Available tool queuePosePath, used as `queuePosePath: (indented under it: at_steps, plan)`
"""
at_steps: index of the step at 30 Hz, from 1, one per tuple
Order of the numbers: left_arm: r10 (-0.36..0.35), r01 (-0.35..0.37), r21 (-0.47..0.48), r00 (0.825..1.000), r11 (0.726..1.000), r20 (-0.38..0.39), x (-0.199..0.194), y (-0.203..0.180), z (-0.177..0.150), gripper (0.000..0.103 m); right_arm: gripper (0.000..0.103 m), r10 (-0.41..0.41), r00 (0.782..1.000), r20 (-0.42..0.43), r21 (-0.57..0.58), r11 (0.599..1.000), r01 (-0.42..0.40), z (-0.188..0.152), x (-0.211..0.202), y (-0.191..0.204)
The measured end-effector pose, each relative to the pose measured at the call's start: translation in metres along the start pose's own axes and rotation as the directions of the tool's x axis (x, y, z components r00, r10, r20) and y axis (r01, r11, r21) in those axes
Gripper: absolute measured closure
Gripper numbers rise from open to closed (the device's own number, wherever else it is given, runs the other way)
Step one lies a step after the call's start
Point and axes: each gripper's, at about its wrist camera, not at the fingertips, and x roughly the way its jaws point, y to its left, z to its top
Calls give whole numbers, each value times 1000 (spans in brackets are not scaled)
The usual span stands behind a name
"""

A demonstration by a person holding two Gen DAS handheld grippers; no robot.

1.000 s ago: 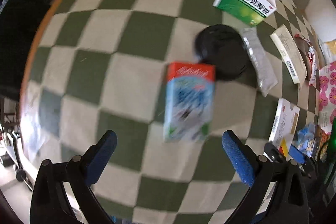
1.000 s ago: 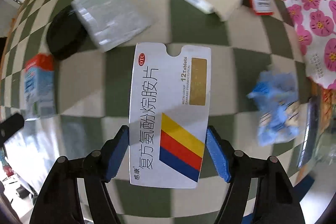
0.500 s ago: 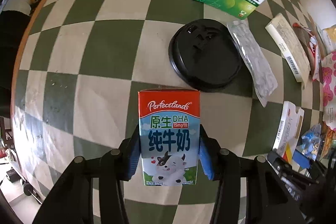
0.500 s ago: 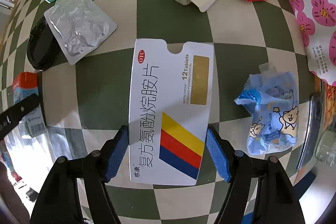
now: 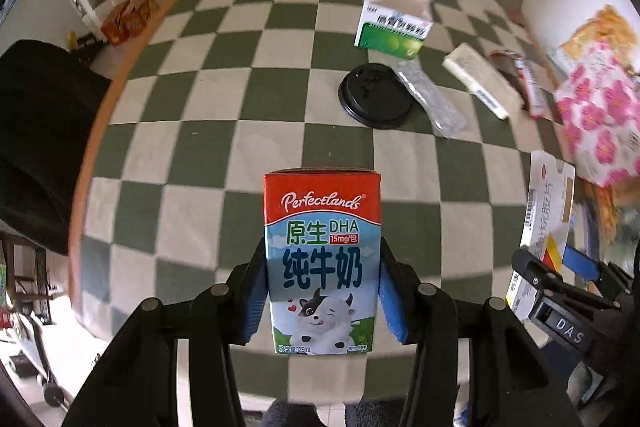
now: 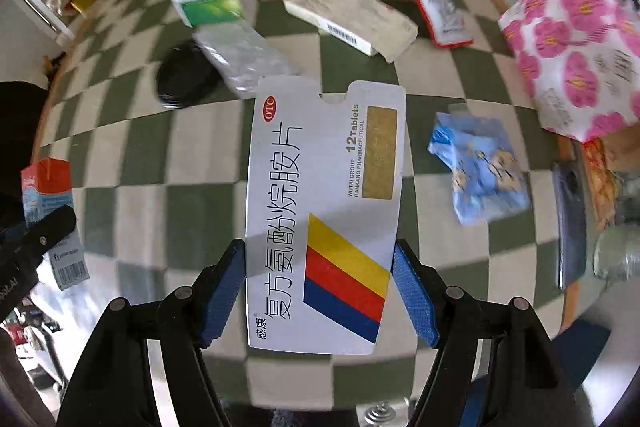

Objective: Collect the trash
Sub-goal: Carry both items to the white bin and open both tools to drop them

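My left gripper (image 5: 322, 291) is shut on a small red and blue milk carton (image 5: 322, 259) and holds it above the checked tablecloth (image 5: 192, 155). My right gripper (image 6: 320, 291) is shut on a flat white tablet box (image 6: 324, 211) with yellow, red and blue stripes, also lifted off the cloth. The milk carton shows at the left edge of the right wrist view (image 6: 50, 203). The tablet box shows at the right of the left wrist view (image 5: 546, 211).
On the cloth lie a black lid (image 5: 374, 95), a foil blister pack (image 5: 432, 99), a green and white medicine box (image 5: 394, 27), a long white box (image 5: 482, 81), a red wrapper (image 6: 440, 11), a blue pouch (image 6: 480, 167) and a pink flowered bag (image 6: 572, 43).
My left gripper closed on the milk carton and lifted it off the cloth. My right gripper raised the tablet box as well. Both views now tilt up toward the room.
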Motion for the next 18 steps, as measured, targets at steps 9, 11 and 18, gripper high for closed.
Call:
queuePosePath:
  at_steps: [9, 11, 18]
  plan:
    - [-81, 73, 93, 993, 993, 84, -79, 32, -88, 58, 29, 17, 991, 135, 33, 999, -22, -124, -103, 48]
    - [-96, 87, 109, 992, 990, 83, -92, 40, -113, 58, 29, 19, 991, 136, 33, 999, -24, -154, -114, 57]
    - [-99, 97, 137, 995, 986, 4, -93, 52, -187, 58, 29, 57, 997, 48, 61, 996, -60, -248, -106, 68]
